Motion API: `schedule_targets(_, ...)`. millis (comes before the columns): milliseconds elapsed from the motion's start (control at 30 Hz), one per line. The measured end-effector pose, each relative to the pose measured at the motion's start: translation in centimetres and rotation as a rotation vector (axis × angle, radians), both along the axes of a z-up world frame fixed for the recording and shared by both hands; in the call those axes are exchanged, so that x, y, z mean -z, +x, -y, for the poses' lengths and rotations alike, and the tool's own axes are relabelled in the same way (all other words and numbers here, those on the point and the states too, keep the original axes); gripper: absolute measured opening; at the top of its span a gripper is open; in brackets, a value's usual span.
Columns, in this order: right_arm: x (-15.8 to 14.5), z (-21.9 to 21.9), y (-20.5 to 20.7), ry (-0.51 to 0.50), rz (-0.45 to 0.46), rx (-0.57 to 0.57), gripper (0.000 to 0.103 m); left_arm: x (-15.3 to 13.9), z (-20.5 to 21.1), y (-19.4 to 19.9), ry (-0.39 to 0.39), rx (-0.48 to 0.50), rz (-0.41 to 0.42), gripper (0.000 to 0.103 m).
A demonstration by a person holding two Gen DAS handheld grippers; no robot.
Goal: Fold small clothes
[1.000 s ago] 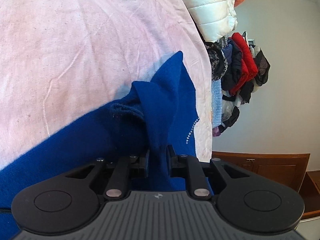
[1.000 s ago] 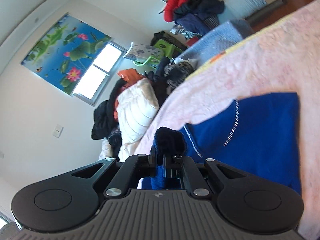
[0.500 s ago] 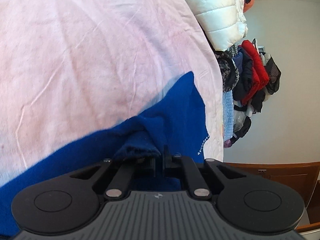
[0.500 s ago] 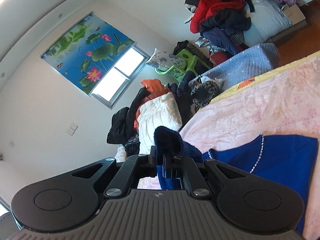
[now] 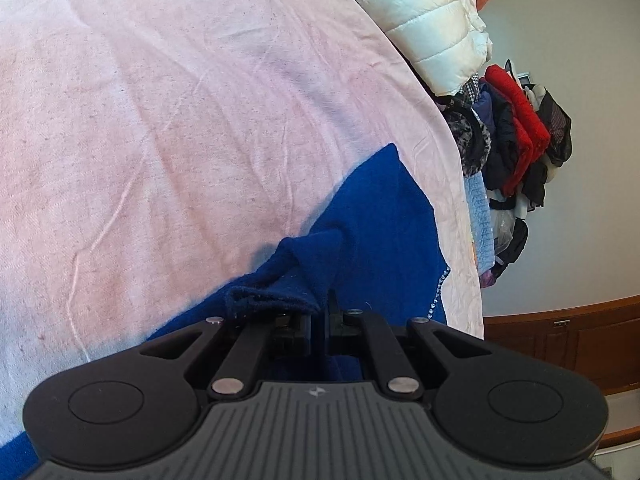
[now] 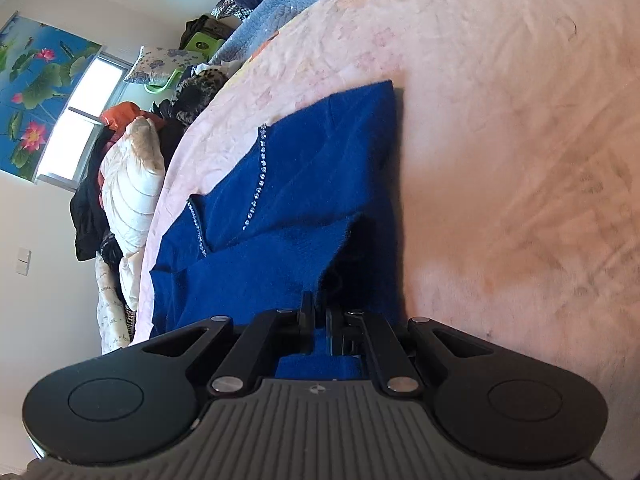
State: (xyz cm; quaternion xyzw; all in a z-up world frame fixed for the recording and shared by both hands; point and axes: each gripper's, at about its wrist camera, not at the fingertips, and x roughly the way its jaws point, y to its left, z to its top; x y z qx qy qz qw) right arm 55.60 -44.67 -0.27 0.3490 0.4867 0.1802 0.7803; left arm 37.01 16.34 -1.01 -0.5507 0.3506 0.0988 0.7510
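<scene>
Left wrist view: left gripper [image 5: 319, 316] and right gripper [image 6: 320, 316] each clamp blue garment [image 6: 304, 184] on pink bedsheet [image 5: 160, 120]

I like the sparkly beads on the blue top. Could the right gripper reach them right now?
Probably not yet. The right gripper has its jaws shut on a fold of the blue top, so it is busy. The sparkly beads lie uncovered just ahead; it would have to let go first.

blue garment [image 6: 304, 184]: 1 | pink bedsheet [image 5: 160, 120]: 1 | white puffer jacket [image 5: 424, 16]: 1
</scene>
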Motion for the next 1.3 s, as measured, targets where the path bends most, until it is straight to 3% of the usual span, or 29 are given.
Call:
schedule_targets(133, -2.5, 1.0, 0.6, 0.029, 0.088, 0.009, 0.008, 0.3, -0.2, -0.1, -0.004, -0.011, 0.003, 0.005)
schedule_targets(267, 1.3, 0.5, 0.2, -0.056, -0.032, -0.041, 0.01, 0.4, -0.1, -0.1, 0.006, -0.001, 0.002, 0.005)
schedule_targets(333, 1.1, 1.0, -0.3, -0.009, -0.012, -0.01, 0.017, 0.3, -0.1, -0.1, 0.009, 0.015, 0.004, 0.005)
schedule_targets(400, -0.1, 1.7, -0.1, -0.008, 0.012, 0.024, 0.043, 0.5, -0.2, -0.1, -0.001, 0.019, 0.005, 0.006)
schedule_targets(433, -1.0, 1.9, 0.1, -0.035, 0.045, 0.046, 0.045, 0.6, -0.3, -0.2, -0.009, 0.018, 0.007, 0.006)
schedule_targets(567, -4.6, 0.7, 1.4, -0.225, 0.197, 0.038, 0.045, 0.9, -0.1, -0.3, -0.006, 0.015, 0.017, 0.007)
schedule_targets(633, -5.1, -1.5, 2.4, -0.28, 0.244, -0.065, 0.045, 0.8, 0.1, -0.3, 0.011, 0.018, 0.021, 0.007)
schedule_targets(733, -3.7, -6.8, 3.6, -0.515, 0.283, -0.282, 0.046, 0.6, 0.0, -0.3, 0.01, 0.027, 0.023, 0.007)
schedule_targets(833, -1.4, -9.9, 3.6, -0.695, 0.285, -0.428, 0.036, 0.3, -0.8, -0.3, -0.005, 0.024, 0.026, 0.008)
schedule_targets(900, -1.8, -10.0, 3.2, -0.673, 0.296, -0.45, 0.006, -0.4, -1.3, -0.6, 0.035, -0.007, 0.044, 0.008)
schedule_targets(1000, -1.9, -8.3, 3.5, -0.639, 0.268, -0.382, 0.006, 0.6, -1.1, 0.0, 0.045, 0.035, 0.026, 0.008)
schedule_targets(1067, -1.2, -7.4, 3.6, -0.587, 0.249, -0.341, 0.006, 0.0, -0.6, -0.1, 0.104, 0.066, 0.03, 0.008)
schedule_targets(1133, -1.4, -7.8, 3.3, -0.609, 0.255, -0.333, 0.007, -0.6, -0.3, -0.3, 0.111, 0.125, 0.03, 0.009)
schedule_targets(1233, -1.8, -8.1, 2.8, -0.616, 0.255, -0.307, 0.026, -1.5, -0.3, -1.5, 0.059, 0.266, 0.031, 0.014)
schedule_targets(1300, -2.8, -7.5, 2.2, -0.557, 0.273, -0.269, 0.043, -3.4, -0.3, -3.1, 0.115, 0.339, 0.063, 0.015)
